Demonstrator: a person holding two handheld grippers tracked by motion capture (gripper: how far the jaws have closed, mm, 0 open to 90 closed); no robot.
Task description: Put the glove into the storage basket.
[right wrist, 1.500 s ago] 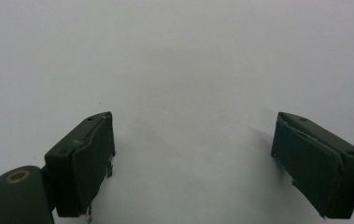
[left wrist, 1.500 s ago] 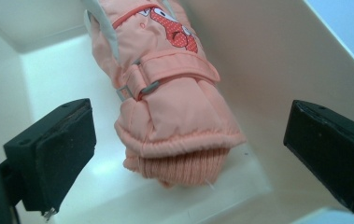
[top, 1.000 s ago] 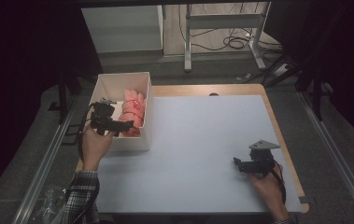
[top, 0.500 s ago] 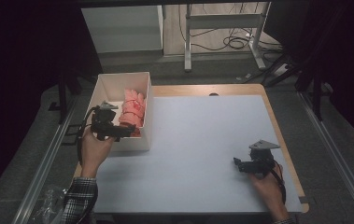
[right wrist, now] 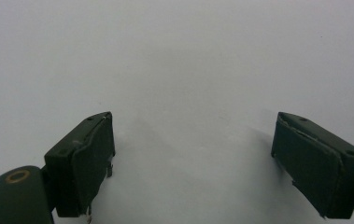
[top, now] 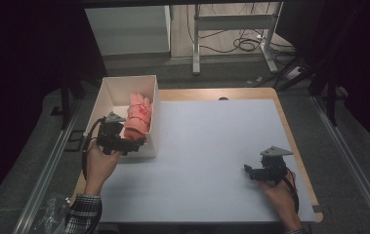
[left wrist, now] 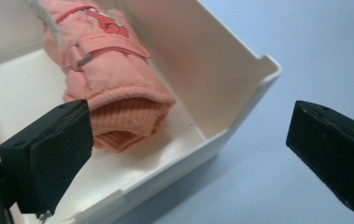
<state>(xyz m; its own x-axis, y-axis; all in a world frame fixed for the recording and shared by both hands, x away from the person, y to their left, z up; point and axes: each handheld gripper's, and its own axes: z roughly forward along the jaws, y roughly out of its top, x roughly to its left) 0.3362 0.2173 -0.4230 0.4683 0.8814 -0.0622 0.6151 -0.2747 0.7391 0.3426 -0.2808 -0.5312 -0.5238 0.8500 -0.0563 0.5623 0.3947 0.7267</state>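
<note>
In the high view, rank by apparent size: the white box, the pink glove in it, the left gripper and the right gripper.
1. White open-topped box, clearly largest.
2. Pink padded glove.
3. Left gripper and right gripper: both black, about alike, so unranked; the left one partly overlaps the box.

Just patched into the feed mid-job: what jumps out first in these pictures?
The pink padded glove lying inside the white open box at the table's left edge is the one bright thing. The left hand-held gripper sits at the box's near end, its jaws wide open astride the box's corner wall, with the glove's ribbed cuff just ahead. The right hand-held gripper rests open on the bare white tabletop, near the right edge.
</note>
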